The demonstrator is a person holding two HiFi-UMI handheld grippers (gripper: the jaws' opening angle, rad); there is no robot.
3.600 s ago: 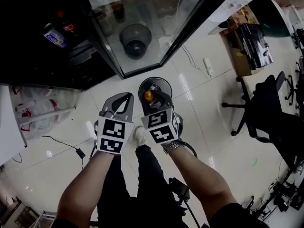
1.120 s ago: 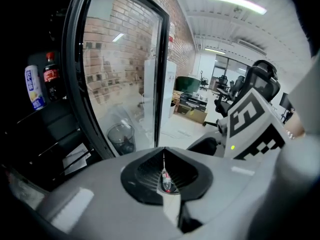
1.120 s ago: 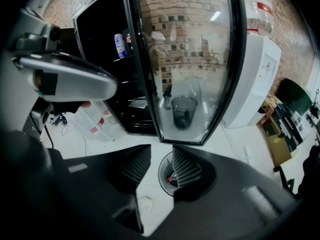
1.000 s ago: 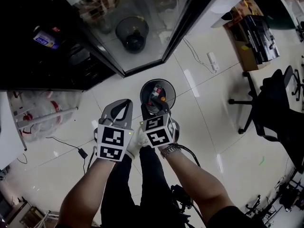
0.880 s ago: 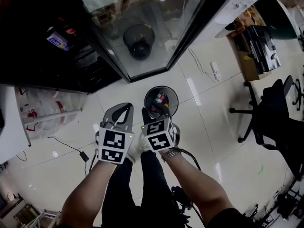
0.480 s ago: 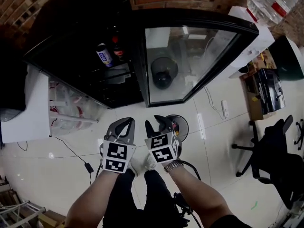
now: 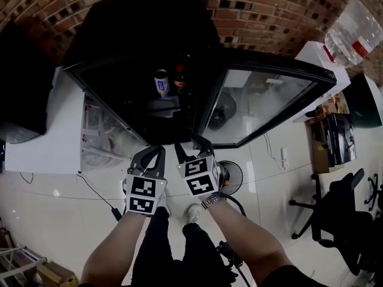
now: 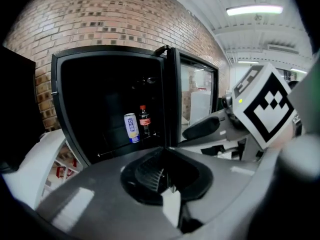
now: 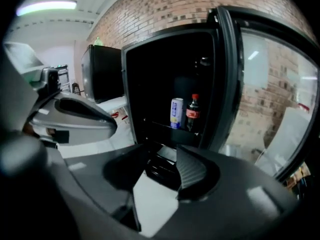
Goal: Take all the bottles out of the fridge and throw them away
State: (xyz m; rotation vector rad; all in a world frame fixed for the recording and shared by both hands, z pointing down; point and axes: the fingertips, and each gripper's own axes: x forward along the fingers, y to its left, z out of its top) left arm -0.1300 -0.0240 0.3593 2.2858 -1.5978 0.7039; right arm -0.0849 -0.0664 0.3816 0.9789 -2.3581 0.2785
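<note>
Step in hand, as judged: reach for bottle (image 7: pixel 180 79) in open fridge (image 7: pixel 143 23).

Location of bottle: upright on dark shelf inside fridge, just right of can (image 7: pixel 161 82) in head view. Touching can or apart: cannot tell.

Recommended method:
- Go in with right gripper (image 9: pixel 160 169), aimed at shelf and nearer bottle's side.
- Keep clear of door (image 7: pixel 269 100), swung out at right.
- Approach level and take bottle at body, below red cap, entering from side away from can so as not to topple it.
- Seat both pads squarely before lifting.
- Then carry out to bin (image 7: pixel 236 175) on floor, just beside right gripper in head view.

Right gripper: jaws apart, roughly half open, just been opening. Nothing between them, nothing touched.

Left gripper (image 8: pixel 165 176): jaws together, nothing held, well short of fridge.
</note>
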